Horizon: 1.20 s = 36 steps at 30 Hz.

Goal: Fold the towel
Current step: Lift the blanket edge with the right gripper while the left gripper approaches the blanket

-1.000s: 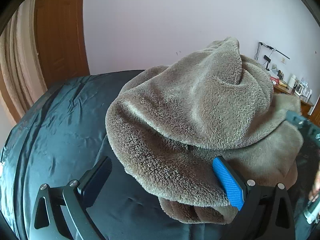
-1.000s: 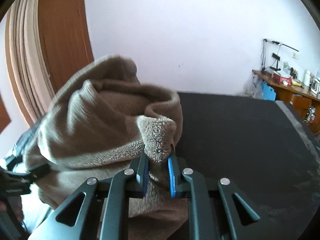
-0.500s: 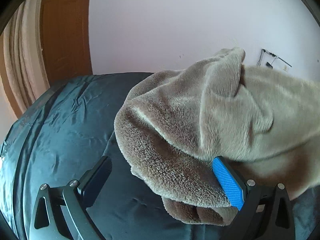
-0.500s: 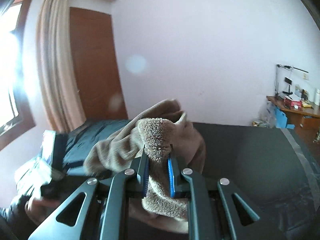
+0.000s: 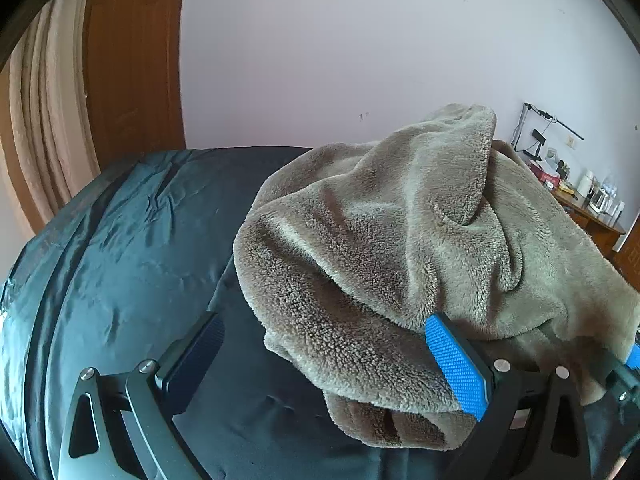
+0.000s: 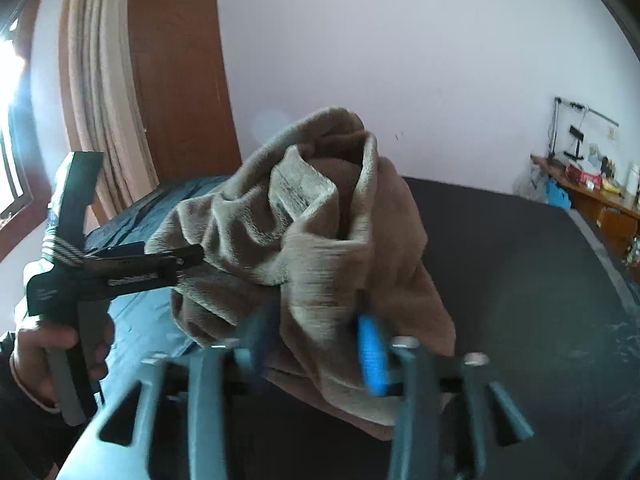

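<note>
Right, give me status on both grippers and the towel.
Left gripper open, towel draped over one finger. Right gripper opening, towel fold between its fingers. Towel bunched in a heap on the dark bed cover. Nothing in the way.

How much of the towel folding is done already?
Not much yet. The brown towel sits in a bunched heap on the dark bed cover, with no flat, neat fold showing. The right gripper is opening its jaws, a flap of towel between them. The left gripper is open beside the heap. Spreading it flat and folding are left.
</note>
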Available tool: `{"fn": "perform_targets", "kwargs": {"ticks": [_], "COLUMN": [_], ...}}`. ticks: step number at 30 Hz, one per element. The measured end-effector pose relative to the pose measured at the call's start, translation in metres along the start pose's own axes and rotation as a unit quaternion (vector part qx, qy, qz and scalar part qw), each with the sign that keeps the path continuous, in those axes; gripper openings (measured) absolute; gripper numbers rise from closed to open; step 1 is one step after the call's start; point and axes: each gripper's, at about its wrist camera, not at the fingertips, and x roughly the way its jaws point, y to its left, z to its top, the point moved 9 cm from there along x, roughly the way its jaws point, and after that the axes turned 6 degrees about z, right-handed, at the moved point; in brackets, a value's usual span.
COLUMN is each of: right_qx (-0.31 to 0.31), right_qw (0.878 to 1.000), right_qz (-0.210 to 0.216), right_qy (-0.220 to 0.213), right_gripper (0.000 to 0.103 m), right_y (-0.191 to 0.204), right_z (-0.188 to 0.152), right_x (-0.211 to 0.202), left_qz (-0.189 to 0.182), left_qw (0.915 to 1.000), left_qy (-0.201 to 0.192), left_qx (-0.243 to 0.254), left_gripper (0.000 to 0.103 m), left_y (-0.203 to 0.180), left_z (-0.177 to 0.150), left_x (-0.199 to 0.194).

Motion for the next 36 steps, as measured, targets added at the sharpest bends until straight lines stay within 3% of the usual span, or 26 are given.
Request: {"fn": "perform_targets", "kwargs": {"ticks": [9, 10, 12, 14, 16, 20, 25, 28, 31, 34, 36], "right_qx": [0.009, 0.013, 0.027, 0.036, 0.032, -0.017, -0.046, -0.052, -0.056, -0.057, -0.052], "right_qw": [1.0, 1.0, 0.999, 0.998, 0.998, 0.991, 0.974, 0.961, 0.944, 0.93, 0.92], "right_qz": [-0.026, -0.026, -0.03, -0.038, -0.053, -0.12, -0.16, -0.184, -0.207, -0.225, -0.24], "right_qy": [-0.01, -0.007, 0.014, 0.026, 0.016, -0.059, -0.151, -0.201, -0.251, -0.284, -0.307], "right_gripper": [0.065, 0.061, 0.025, 0.015, 0.011, 0.009, 0.009, 0.009, 0.009, 0.009, 0.009], "right_y": [-0.012, -0.015, -0.023, -0.029, -0.029, -0.02, -0.008, -0.005, -0.001, 0.0, -0.003], "right_z": [0.006, 0.006, 0.004, 0.004, 0.009, 0.039, 0.077, 0.094, 0.108, 0.119, 0.123], "right_x": [0.024, 0.028, 0.041, 0.05, 0.047, 0.008, -0.05, -0.087, -0.127, -0.154, -0.177], "left_qz": [-0.006, -0.006, -0.004, -0.003, -0.003, -0.004, -0.008, -0.015, -0.045, -0.044, -0.067], "left_qw": [0.9999, 0.9999, 0.9999, 1.0, 1.0, 1.0, 1.0, 0.9999, 0.999, 0.9988, 0.9974], "left_qy": [0.001, 0.0, 0.001, 0.003, 0.004, 0.003, 0.001, -0.002, -0.008, -0.016, -0.02], "left_qx": [0.009, 0.01, 0.01, 0.008, 0.006, 0.007, 0.006, 0.002, 0.001, 0.015, 0.016], "left_gripper": [0.103, 0.103, 0.103, 0.103, 0.103, 0.103, 0.103, 0.103, 0.103, 0.103, 0.103], "left_y": [-0.004, -0.004, -0.005, -0.004, -0.002, 0.001, 0.006, 0.004, -0.003, -0.01, -0.015], "left_z": [0.002, 0.002, 0.001, 0.002, 0.002, 0.005, 0.008, 0.009, 0.011, 0.01, 0.011], "left_x": [0.0, 0.0, 0.0, 0.001, 0.002, 0.005, 0.008, 0.005, 0.0, -0.007, -0.013]}}
